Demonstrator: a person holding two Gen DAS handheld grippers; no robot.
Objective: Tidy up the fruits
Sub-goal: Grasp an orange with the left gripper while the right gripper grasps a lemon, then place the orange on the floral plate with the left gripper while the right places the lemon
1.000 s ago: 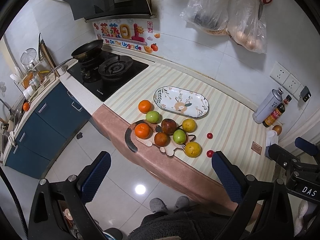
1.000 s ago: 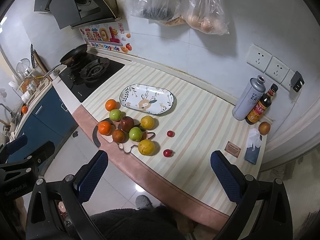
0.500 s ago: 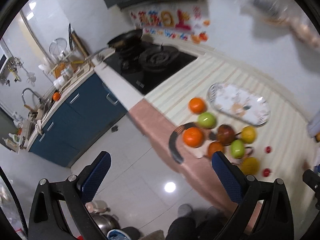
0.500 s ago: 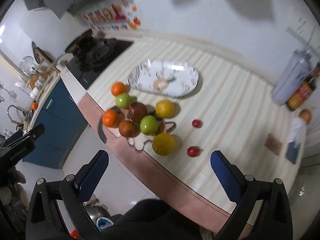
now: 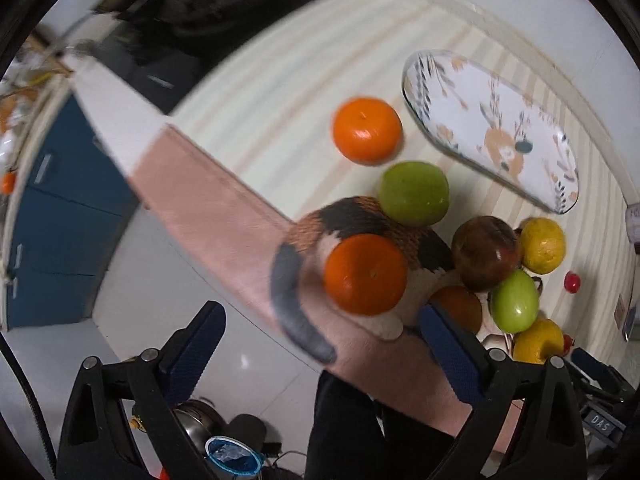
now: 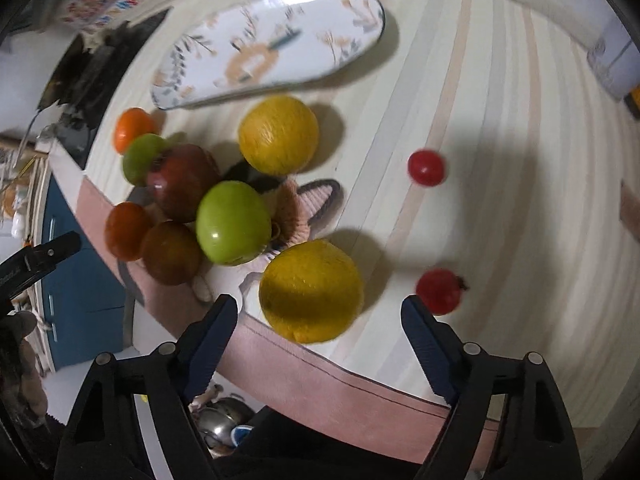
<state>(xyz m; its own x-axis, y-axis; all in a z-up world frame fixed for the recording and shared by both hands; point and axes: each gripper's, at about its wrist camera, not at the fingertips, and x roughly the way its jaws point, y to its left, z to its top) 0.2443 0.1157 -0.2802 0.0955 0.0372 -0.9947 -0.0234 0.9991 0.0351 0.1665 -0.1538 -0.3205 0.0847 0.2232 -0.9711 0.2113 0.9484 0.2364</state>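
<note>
Hanging above the near edge of the striped cream surface (image 5: 280, 92), the left tongs (image 5: 320, 344) stand wide apart with nothing gripped. Between the blue ribbed pads and beyond them sits a round orange mandarin (image 5: 365, 274), lying on a knitted cat-shaped mat of orange, black and white yarn (image 5: 360, 216); the pads do not touch it. A second orange mandarin (image 5: 367, 129) lies farther back on the bare stripes, and a glossy green apple (image 5: 414, 193) sits between the two, at the mat's rim. To the right cluster a dark red apple (image 5: 486, 253), a smaller green apple (image 5: 515, 300), a dull orange-brown fruit (image 5: 460, 306) partly hidden by the right pad, and two yellow citrus fruits (image 5: 542, 245). An oval white ceramic plate with a leaf and deer pattern (image 5: 492, 128) lies empty beyond them.

From the right wrist view, the right tongs (image 6: 320, 324) have just been closing, yet the pads are apart and clear of any fruit. A large yellow citrus fruit (image 6: 311, 291) sits between them and just ahead, near the pink edge band. A small red cherry tomato (image 6: 439, 291) lies just beside the right pad (image 6: 424, 340); another tomato (image 6: 426, 167) rests farther back. The patterned plate (image 6: 272, 44) lies empty at the far side, blurred.
</note>
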